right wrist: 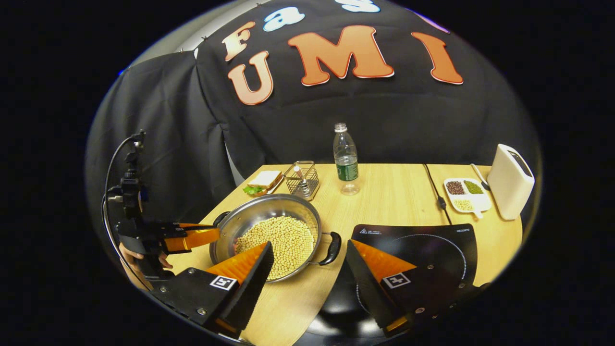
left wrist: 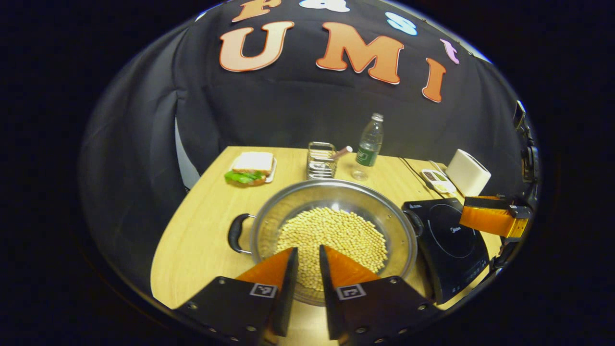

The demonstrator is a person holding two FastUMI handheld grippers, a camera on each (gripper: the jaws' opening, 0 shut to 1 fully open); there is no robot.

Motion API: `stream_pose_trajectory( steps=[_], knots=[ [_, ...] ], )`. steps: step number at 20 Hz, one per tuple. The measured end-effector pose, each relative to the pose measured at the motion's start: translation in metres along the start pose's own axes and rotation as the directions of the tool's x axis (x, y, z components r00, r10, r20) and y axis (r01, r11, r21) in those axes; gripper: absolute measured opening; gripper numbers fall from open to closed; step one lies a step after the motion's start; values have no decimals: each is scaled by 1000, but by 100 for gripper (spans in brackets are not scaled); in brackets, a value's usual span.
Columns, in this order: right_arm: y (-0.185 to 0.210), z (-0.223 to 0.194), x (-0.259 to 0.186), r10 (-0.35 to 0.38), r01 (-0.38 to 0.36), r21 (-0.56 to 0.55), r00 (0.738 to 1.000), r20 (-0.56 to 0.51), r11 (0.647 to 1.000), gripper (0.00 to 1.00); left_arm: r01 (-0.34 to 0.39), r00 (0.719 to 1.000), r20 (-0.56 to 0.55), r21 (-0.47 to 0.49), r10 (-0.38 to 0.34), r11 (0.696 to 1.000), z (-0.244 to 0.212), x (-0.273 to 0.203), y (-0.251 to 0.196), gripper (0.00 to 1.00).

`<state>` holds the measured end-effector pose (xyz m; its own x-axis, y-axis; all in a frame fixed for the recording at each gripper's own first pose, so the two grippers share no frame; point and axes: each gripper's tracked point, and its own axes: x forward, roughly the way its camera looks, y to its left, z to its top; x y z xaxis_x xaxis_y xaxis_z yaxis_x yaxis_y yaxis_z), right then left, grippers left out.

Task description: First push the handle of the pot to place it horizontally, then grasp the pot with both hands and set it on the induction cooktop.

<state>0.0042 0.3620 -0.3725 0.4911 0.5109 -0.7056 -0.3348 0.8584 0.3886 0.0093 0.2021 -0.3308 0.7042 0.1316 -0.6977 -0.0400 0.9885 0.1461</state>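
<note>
Centrally, round steel pot [left wrist: 331,230] – pebbly beans [left wrist: 331,240], wooden table [left wrist: 202,230]

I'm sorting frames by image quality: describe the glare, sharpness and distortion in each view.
Left gripper view: the table edge bows from fisheye distortion, the pot and its beans look sharp. Right gripper view: light glares off the cooktop near the bottom; the bottle is crisp.

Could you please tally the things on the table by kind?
Pot: 1
Induction cooktop: 1
Water bottle: 1
Wire basket: 1
Sandwich plate: 1
Divided snack tray: 1
White box-shaped appliance: 1
Total: 7
</note>
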Motion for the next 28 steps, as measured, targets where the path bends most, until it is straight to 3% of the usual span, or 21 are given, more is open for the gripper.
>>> stream_pose_trajectory(
  steps=[3,9,18,22,28],
  knots=[
    [6,-6,23,-12,12,3,999,-49,1000,95,-11,1000,22,11,11,1000,6,-2,16,82],
    [-4,-26,58,-62,66,20,985,-160,998,95,-67,995,72,20,65,998,18,23,58,82],
    [-18,-48,99,-126,138,27,955,-268,990,92,-42,998,-40,-33,41,999,-9,74,75,83],
    [-25,-50,108,-160,169,9,947,-279,986,84,-22,998,-67,-27,20,999,-16,90,71,83],
    [-27,-58,121,-158,156,-31,940,-302,987,75,-40,995,-93,-31,37,999,-27,105,70,83]
  ],
)
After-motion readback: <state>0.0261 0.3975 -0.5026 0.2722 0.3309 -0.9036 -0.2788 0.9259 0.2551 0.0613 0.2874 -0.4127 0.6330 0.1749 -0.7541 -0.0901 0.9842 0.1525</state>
